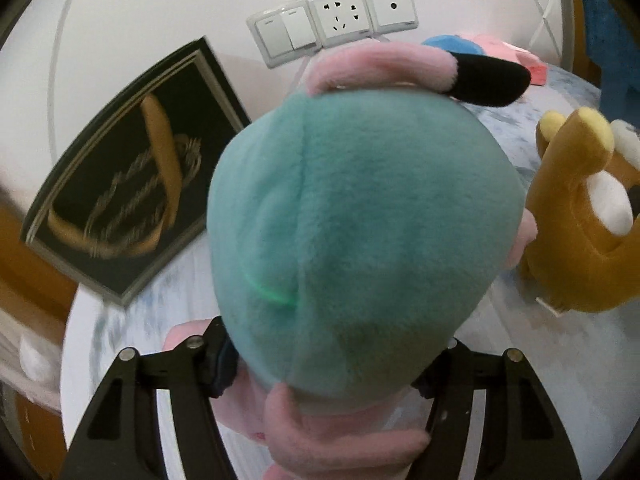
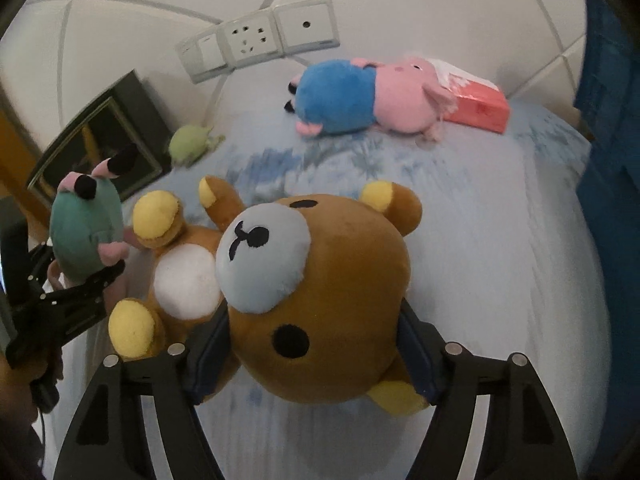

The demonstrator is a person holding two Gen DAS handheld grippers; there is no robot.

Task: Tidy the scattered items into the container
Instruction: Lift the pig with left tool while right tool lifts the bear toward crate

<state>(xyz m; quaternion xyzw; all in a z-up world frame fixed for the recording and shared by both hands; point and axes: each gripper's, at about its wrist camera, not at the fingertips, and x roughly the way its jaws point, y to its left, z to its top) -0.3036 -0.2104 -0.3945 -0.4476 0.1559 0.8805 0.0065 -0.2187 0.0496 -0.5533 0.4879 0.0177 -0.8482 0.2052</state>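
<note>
Left wrist view: the left gripper [image 1: 320, 356] has its black fingers [image 1: 216, 360] pinching a soft teal-bodied plush toy with pink limbs and black-tipped feet [image 1: 344, 208], which fills the centre of the picture. At 9 o'clock a black framed picture with gold ornament [image 1: 132, 196] leans against the white padded headboard [image 1: 120, 20]; at 12 o'clock sits a row of white wall switches and a socket [image 1: 336, 20].

Right wrist view: the right gripper [image 2: 316, 356] has its fingers [image 2: 208, 360] clamped on either side of the round head of a brown plush bear with yellow ears and paws and a white belly [image 2: 344, 300]. The bear's body trails toward 9 o'clock, where the teal toy hangs in the other gripper. On the pale blue patterned bedspread [image 2: 500, 240] a blue-and-pink plush pig [image 2: 360, 100] lies at 1 o'clock, touching a coral-red tissue box [image 2: 480, 108]; a small green plush [image 2: 188, 144] rests at 10 o'clock beside the frame.

No container shows in either view (its place cannot be told). Both toys appear gripped and ready to carry. To do this well, I judge it wise to keep both grips firm, since soft stuffing may slip, to lift the bear clear so its limbs do not drag on the bed, and to open the fingers only once each toy is over the container.
</note>
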